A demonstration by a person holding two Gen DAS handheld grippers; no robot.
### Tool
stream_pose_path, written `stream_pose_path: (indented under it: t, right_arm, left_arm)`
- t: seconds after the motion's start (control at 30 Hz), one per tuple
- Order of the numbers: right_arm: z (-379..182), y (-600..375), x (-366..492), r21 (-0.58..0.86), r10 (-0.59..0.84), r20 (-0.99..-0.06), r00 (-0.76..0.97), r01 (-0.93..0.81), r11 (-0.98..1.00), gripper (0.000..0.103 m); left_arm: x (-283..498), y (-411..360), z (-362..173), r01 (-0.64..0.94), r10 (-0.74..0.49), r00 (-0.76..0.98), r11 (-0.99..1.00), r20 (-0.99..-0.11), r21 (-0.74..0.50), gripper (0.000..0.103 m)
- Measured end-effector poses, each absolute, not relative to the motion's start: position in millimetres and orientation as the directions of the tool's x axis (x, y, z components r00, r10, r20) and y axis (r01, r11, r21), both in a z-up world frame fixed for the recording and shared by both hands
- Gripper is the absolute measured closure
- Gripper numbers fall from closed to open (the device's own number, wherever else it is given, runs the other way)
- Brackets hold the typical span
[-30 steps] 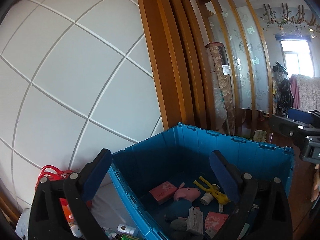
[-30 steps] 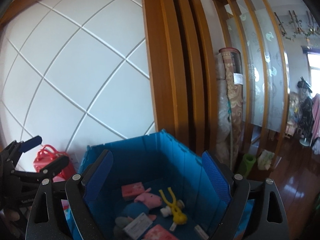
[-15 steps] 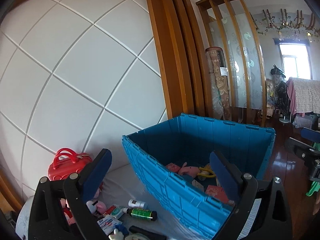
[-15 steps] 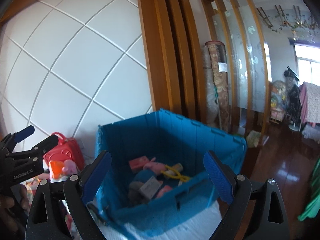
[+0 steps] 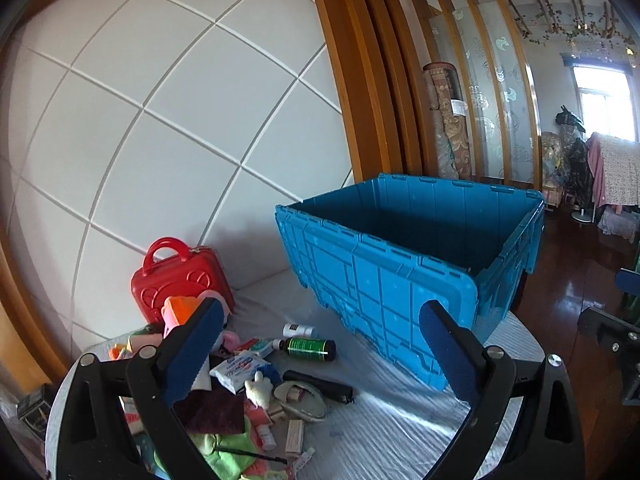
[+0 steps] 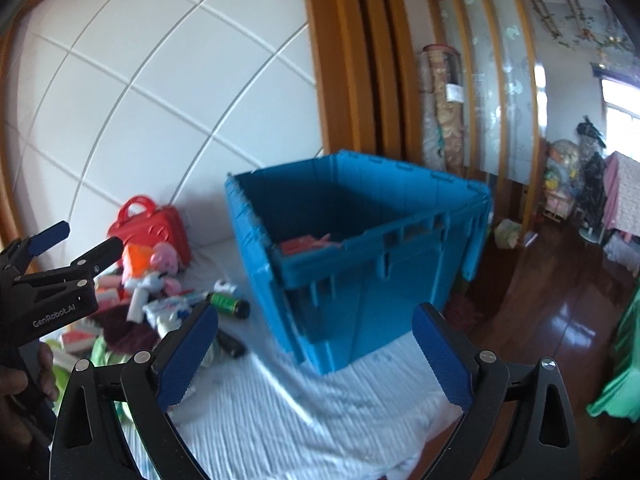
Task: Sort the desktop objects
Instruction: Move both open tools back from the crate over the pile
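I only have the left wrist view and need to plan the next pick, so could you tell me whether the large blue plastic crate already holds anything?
Observer: Yes. The right wrist view looks over the blue plastic crate rim and shows reddish items inside, too blurred to identify.
Operator: Thank you. Can you see the left gripper from outside?
Observer: Yes, the left gripper shows at that view's left edge, jaws apart, holding nothing.

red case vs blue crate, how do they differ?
The red case is small and closed, with a loop handle on top; the blue crate is far larger, open-topped and ribbed. The red case stands upright at the white wall beside the clutter; the blue crate sits further right, apart from the pile. Both are hard plastic and rest on the white cloth.
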State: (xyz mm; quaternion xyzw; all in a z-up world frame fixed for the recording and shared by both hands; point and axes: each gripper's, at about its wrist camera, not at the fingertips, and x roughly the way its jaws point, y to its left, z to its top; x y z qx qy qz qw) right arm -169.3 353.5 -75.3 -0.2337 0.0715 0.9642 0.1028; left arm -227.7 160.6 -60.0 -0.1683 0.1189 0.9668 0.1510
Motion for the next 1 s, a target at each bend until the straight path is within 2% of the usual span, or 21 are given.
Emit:
stream_pose_path:
  t: [0.27,0.67,1.0]
  right_arm:
    - [-108.2,354.1,-162.0,0.063,0.082,-0.548,-0.833,-0.139,-0.988,0.004]
    - [-130.4,388.4,-137.3,0.053,0.06,-0.561,-0.825,-0.107,-0.993,0.003]
    - [-141.3,384.7,-141.3,0.078,-0.015,-0.582,-0.813,-0.037,-0.996,0.003]
  left_arm:
    - [-206.8,168.3,-105.7,-0.247,0.145,-0.875,-0.954,-0.461,0.169,0.003]
    - [-165.9,213.2,-128.4,-0.235,0.113,-0.874,-0.95,-0.473,0.207,0.003]
    - [-152.7,206.4,-148.0,-0.192,0.051,-0.862,-0.954,-0.504,0.232,0.003]
